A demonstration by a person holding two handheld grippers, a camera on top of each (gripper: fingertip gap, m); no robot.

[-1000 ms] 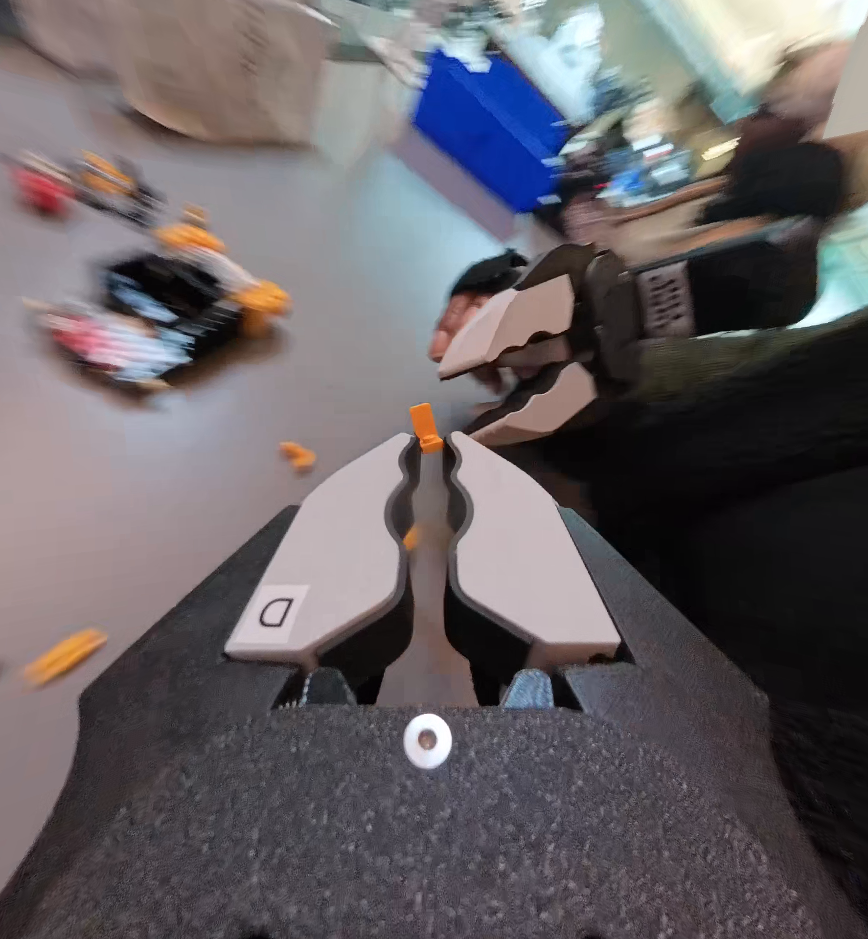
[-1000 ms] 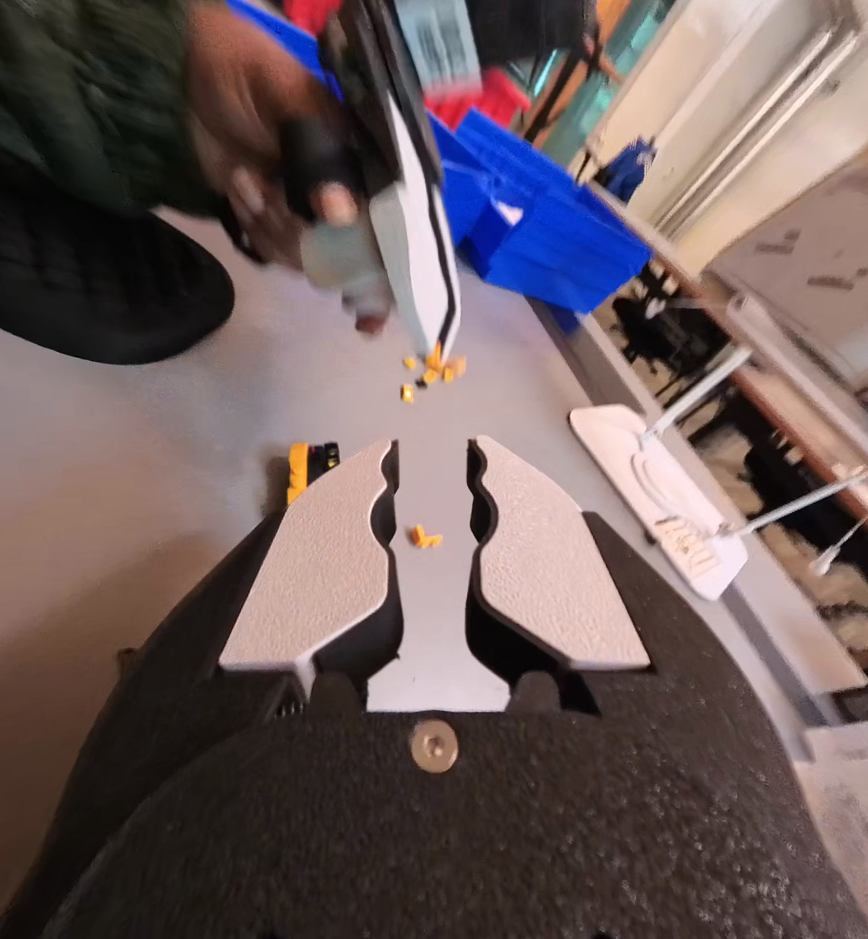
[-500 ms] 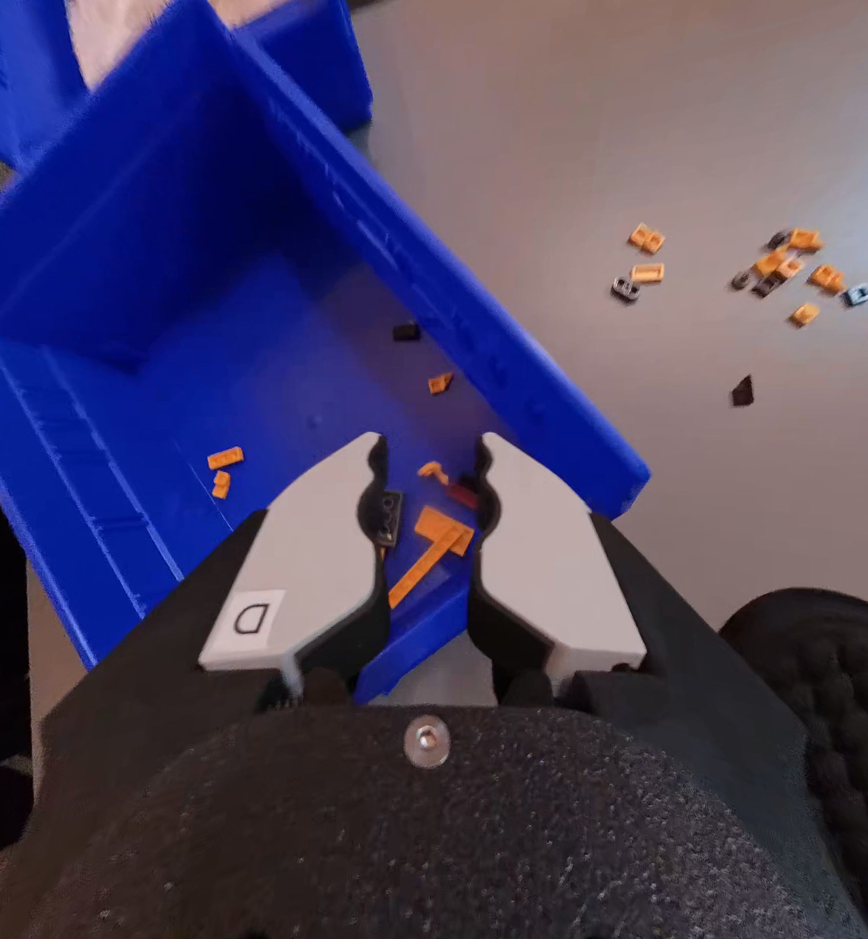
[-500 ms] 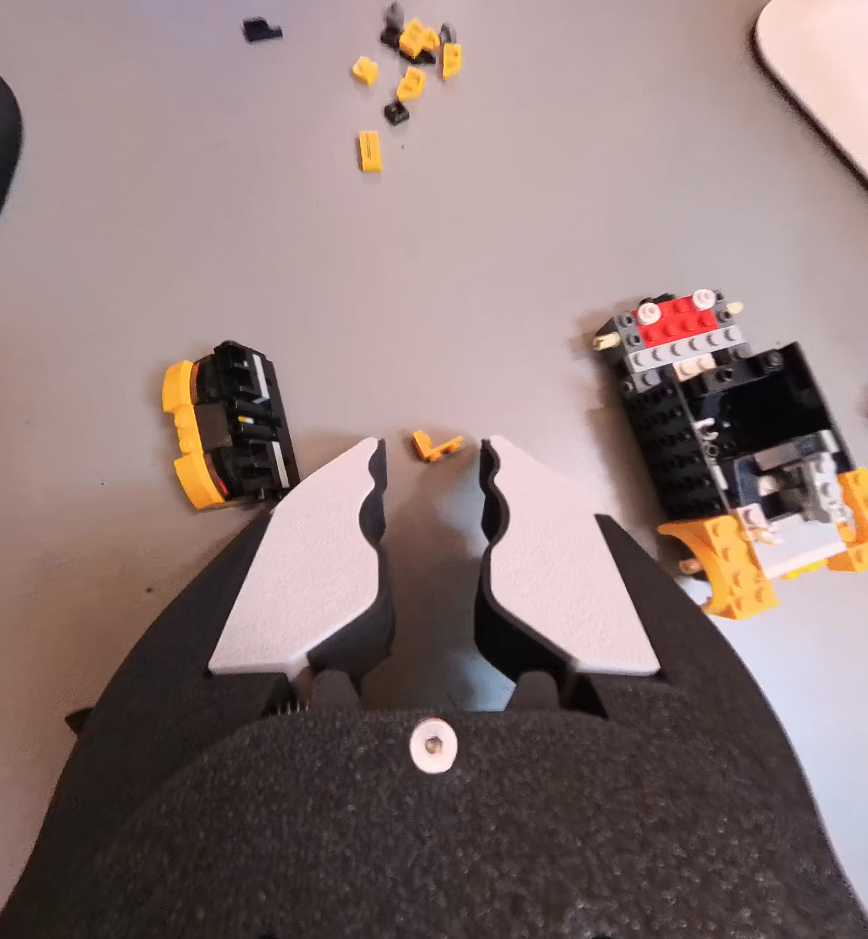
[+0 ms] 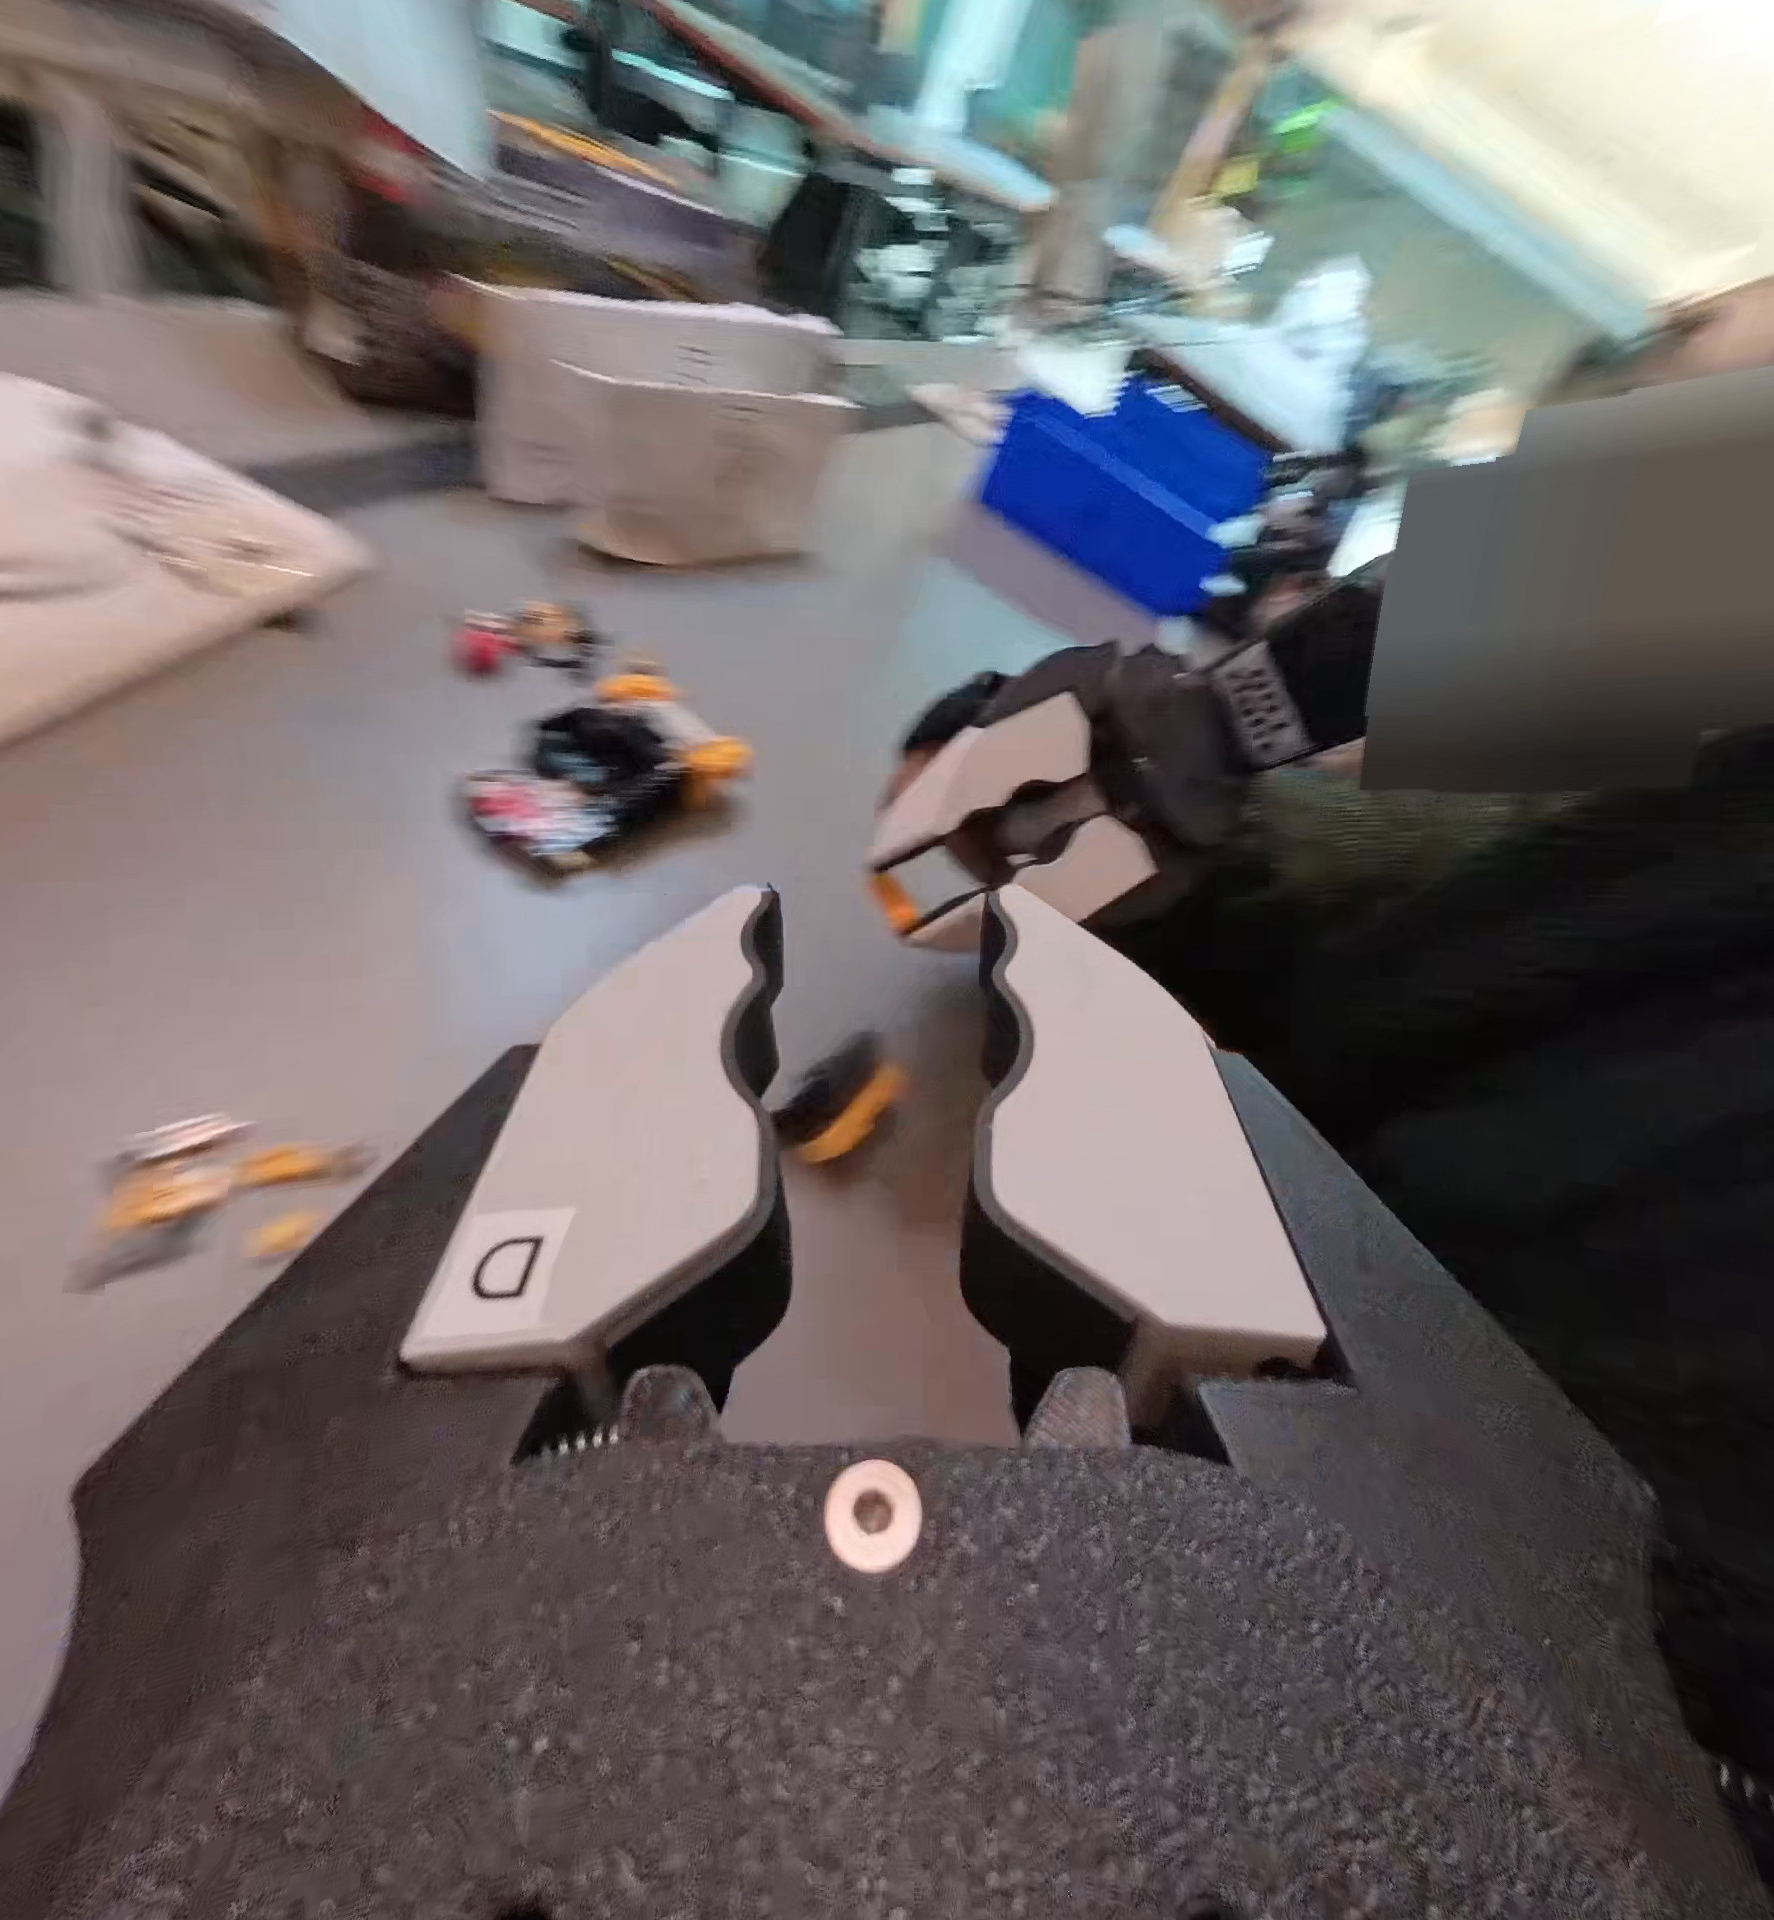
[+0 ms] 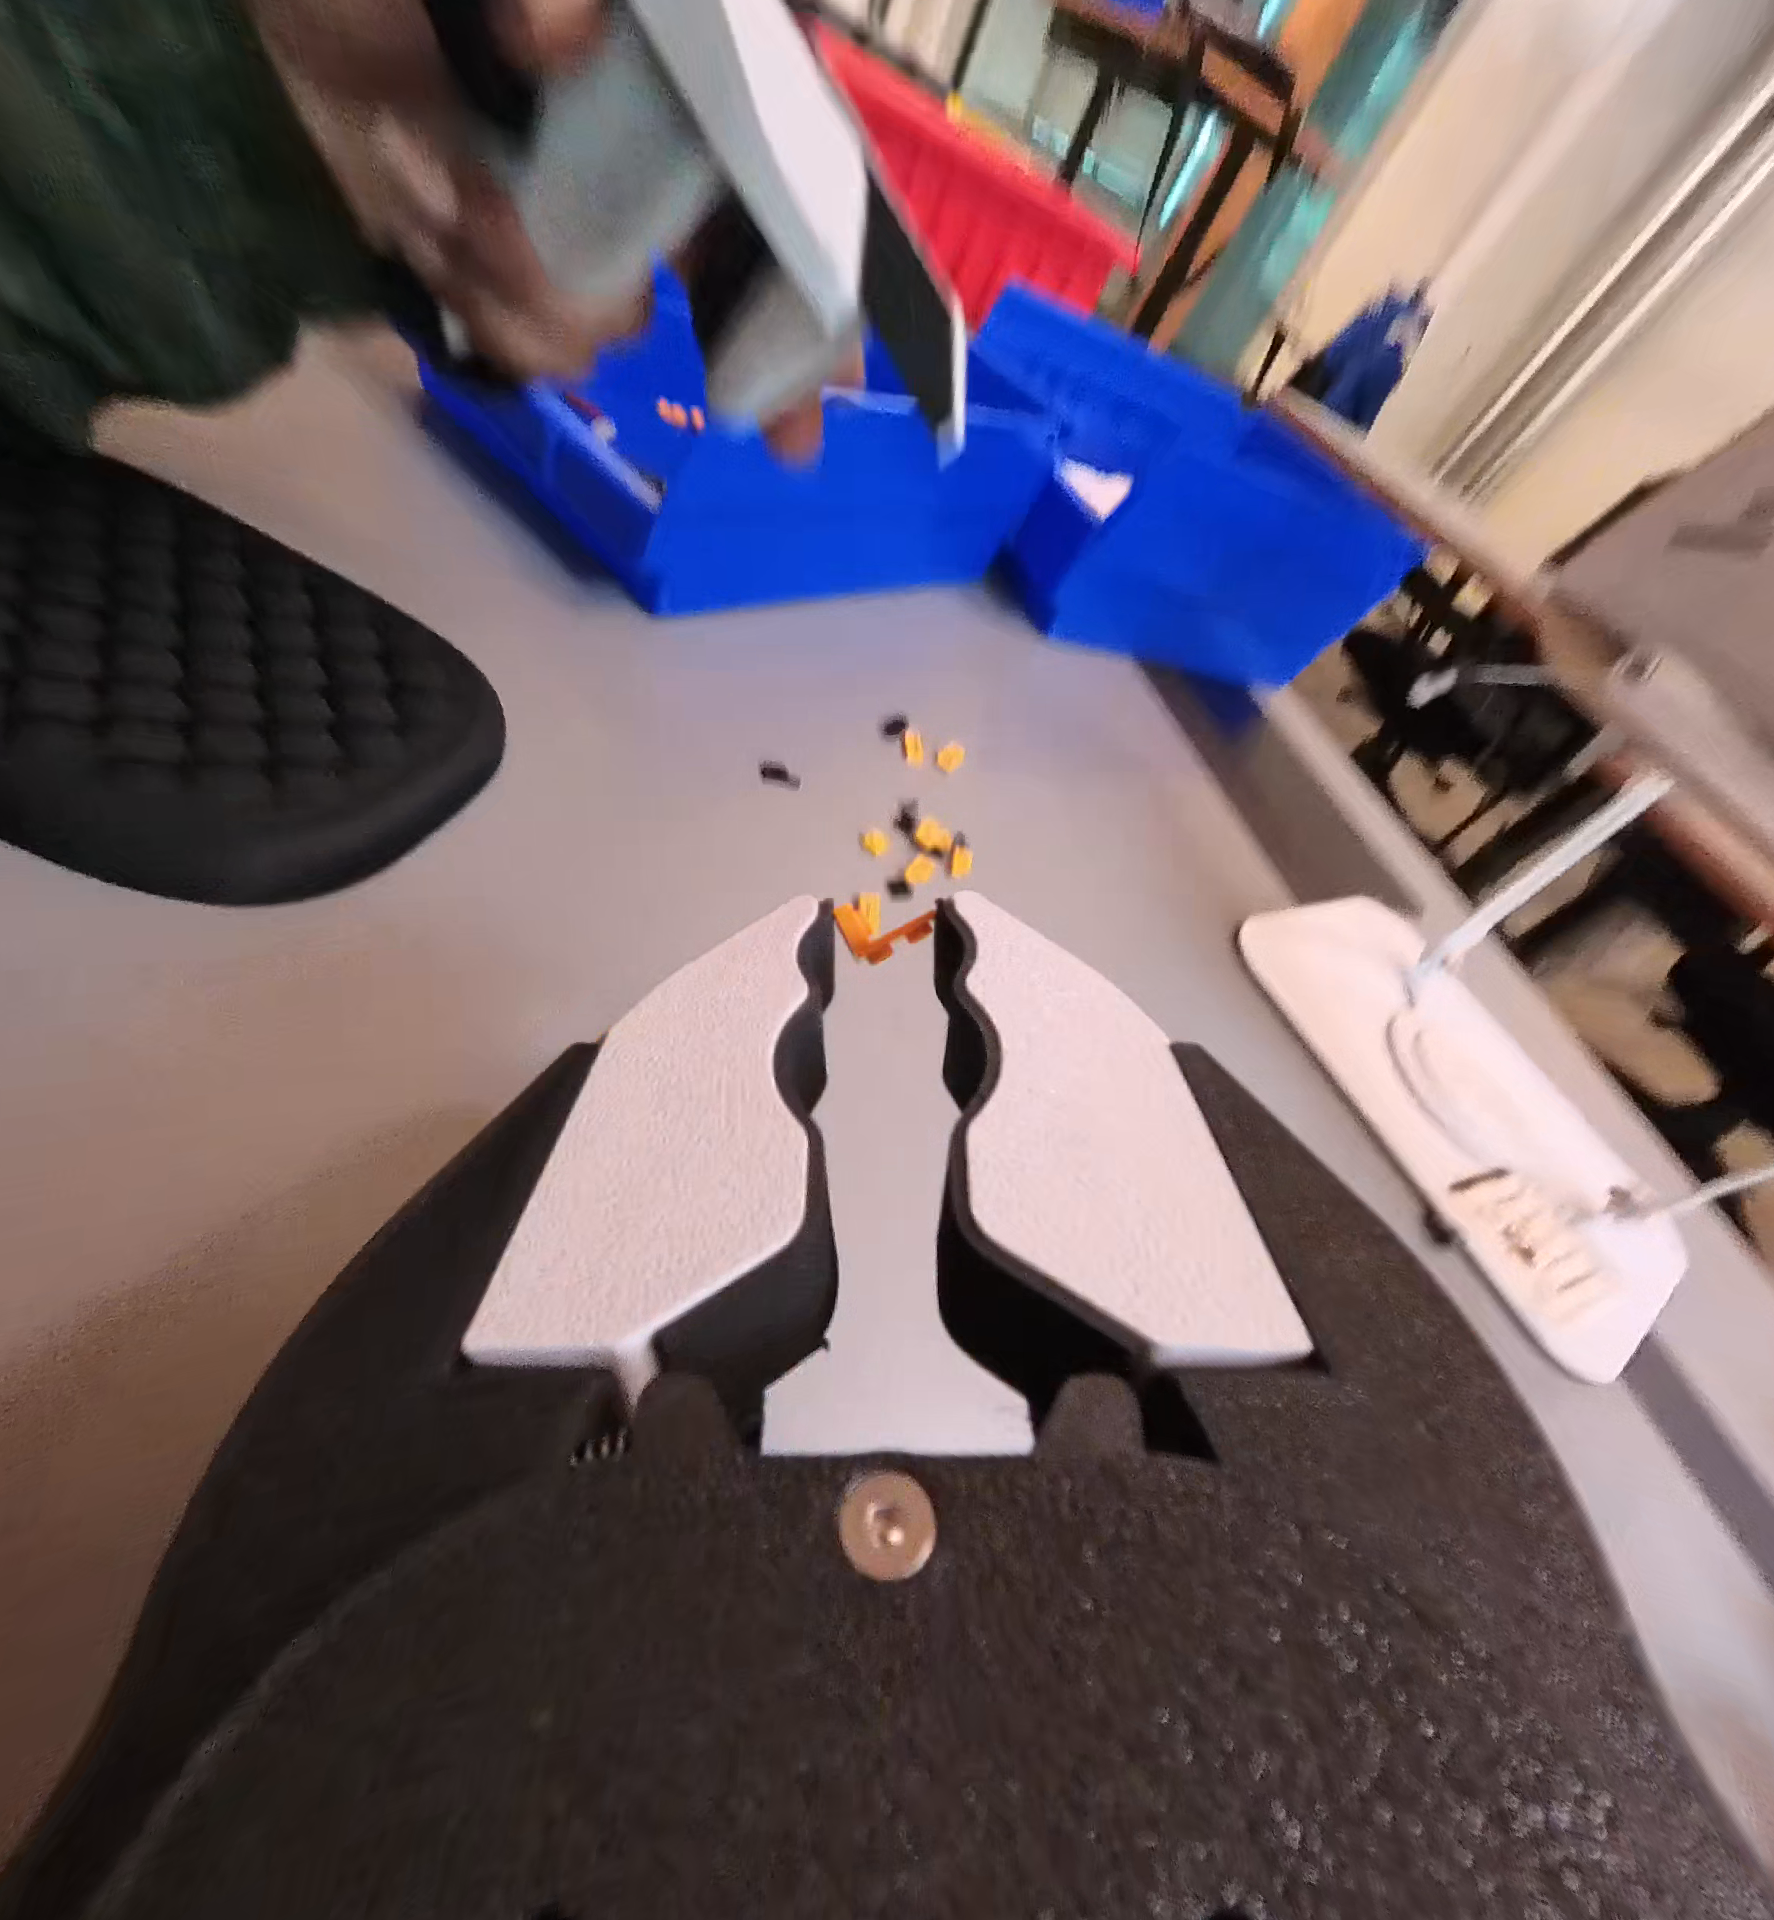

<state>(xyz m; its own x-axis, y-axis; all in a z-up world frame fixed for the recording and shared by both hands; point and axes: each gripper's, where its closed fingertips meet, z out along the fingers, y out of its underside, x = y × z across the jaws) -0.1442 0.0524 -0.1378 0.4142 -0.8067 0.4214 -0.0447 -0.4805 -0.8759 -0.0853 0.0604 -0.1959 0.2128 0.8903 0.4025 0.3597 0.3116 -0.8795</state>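
My right gripper (image 6: 883, 914) is shut on a small orange angled brick piece (image 6: 875, 937), pinched between its fingertips above the grey table (image 6: 602, 935). It also shows in the left wrist view (image 5: 966, 862), with the orange piece (image 5: 893, 900) at its tips. My left gripper (image 5: 881, 914) is open and empty, held above the table. A black and yellow brick block (image 5: 841, 1107) lies on the table below its fingers. In the right wrist view the left gripper (image 6: 862, 436) is blurred, above a blue bin (image 6: 841, 520).
Several loose yellow and black pieces (image 6: 924, 831) lie ahead of the right gripper. A partly built brick vehicle (image 5: 613, 769), a cardboard box (image 5: 675, 447), a white flat base (image 6: 1465, 1122) at the table's right edge and a black mesh chair (image 6: 166, 686) are around. My hands' fingertips stand some 9 cm from each other. The white flat base (image 6: 1465, 1122) is about 35 cm from both grippers' fingertips.
The left gripper held a small orange piece, opened over the blue bin and swung back empty. The right gripper came down on the orange angled piece, shut on it and lifted it.
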